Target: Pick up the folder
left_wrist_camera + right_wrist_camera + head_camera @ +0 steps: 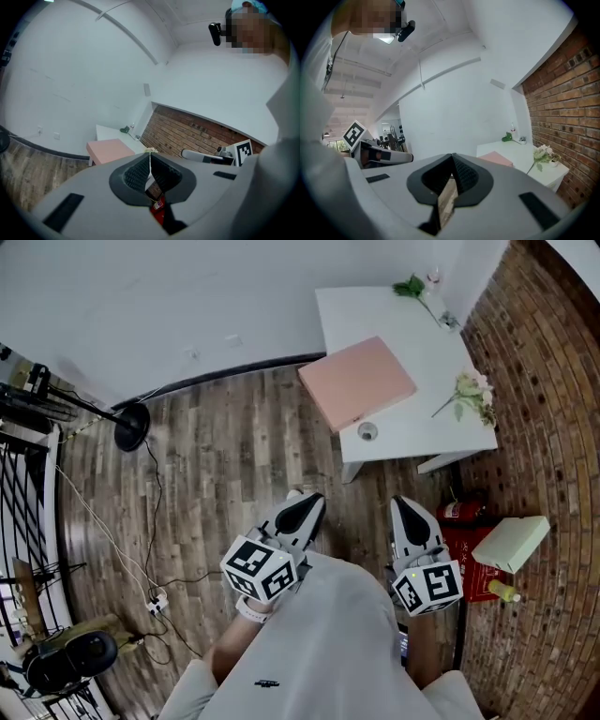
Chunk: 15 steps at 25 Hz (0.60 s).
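Your left gripper (pixel 302 514) and right gripper (pixel 412 517), each with jaws closed together on nothing, hang over the wood-plank floor (pixel 216 474), well apart from the flat pink rectangular folder (pixel 356 381) overhanging the white table's (pixel 422 343) edge.

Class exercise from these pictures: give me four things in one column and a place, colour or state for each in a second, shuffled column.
1 folder
2 flowers
3 fire extinguisher
4 left claw

A shut, empty
B red, on the floor
C at the table edge nearest the brick wall
D pink, overhanging the table edge

Pairs: 1-D, 2-C, 3-B, 4-A
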Tool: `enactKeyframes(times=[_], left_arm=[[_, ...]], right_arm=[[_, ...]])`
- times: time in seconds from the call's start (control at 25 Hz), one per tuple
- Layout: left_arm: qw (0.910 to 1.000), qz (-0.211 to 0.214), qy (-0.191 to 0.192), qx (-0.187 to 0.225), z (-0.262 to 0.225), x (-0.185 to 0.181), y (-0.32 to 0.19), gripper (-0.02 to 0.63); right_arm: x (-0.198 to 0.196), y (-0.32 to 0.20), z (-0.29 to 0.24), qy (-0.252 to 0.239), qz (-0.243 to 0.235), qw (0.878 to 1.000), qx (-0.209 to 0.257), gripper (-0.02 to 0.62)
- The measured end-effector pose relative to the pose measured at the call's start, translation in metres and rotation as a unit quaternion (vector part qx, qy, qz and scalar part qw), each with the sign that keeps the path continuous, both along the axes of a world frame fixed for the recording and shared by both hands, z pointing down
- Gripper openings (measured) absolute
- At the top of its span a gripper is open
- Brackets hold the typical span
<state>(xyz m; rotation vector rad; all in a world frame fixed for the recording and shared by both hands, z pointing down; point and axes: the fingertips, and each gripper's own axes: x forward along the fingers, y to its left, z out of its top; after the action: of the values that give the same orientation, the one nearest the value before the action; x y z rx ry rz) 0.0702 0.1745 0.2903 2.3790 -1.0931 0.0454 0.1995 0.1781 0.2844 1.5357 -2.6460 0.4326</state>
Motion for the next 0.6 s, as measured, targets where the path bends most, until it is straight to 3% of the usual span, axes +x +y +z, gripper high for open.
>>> enactKeyframes(times=[0.2, 0.6], left_arm=[[0.9998, 0.015, 0.01, -0.005, -0.005, -0.023, -0.055, 0.025], [0.9974, 0.07, 0.016, 0.001, -0.012, -0.073, -0.17, 0.025]], right_arm=[[-0.026, -0.052, 0.0, 0.004, 0.015, 1.0, -0.024, 0.008], [-0.076, -0.157, -0.018, 0.016, 0.065, 0.998, -0.005, 0.008]])
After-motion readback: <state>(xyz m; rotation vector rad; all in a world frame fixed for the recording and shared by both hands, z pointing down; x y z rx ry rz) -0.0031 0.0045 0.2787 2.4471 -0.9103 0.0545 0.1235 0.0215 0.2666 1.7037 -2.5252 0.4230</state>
